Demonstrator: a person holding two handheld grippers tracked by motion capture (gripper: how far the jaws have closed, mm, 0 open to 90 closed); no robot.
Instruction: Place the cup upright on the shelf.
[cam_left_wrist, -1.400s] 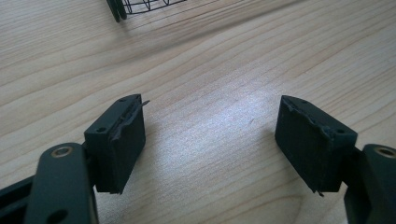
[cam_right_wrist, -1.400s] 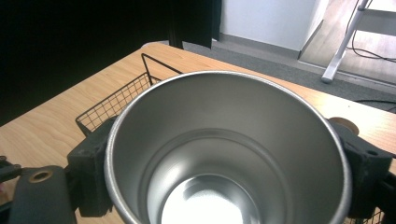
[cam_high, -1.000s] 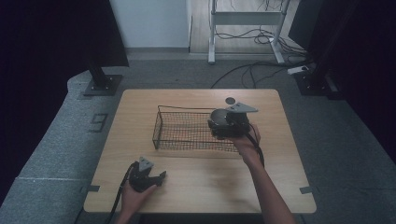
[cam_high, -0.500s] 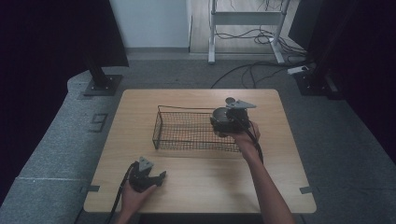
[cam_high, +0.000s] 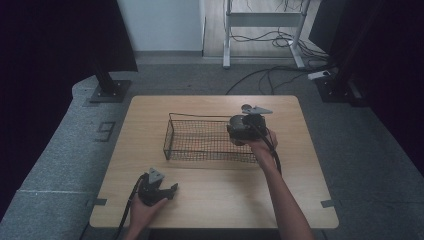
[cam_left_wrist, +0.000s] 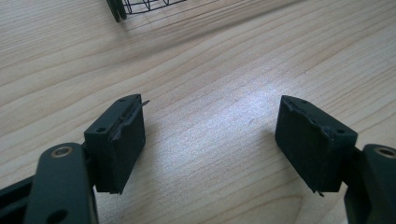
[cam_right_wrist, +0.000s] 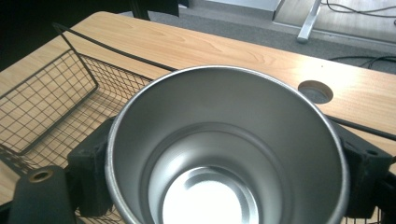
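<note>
While left tongs (cam_left_wrist: 210, 140) gape, right tongs (cam_right_wrist: 224, 158) clamp steel cup (cam_right_wrist: 224, 149), mouth toward camera.

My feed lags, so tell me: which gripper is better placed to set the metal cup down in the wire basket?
Right. The right gripper is shut on the metal cup at the wire basket's right end. The left gripper is open over bare table, near its front edge.

1 wire basket (cam_high: 200, 140), 1 steel cup (cam_right_wrist: 226, 149), 2 grippers (cam_high: 159, 189) (cam_high: 239, 132), 1 table (cam_high: 210, 200).
</note>
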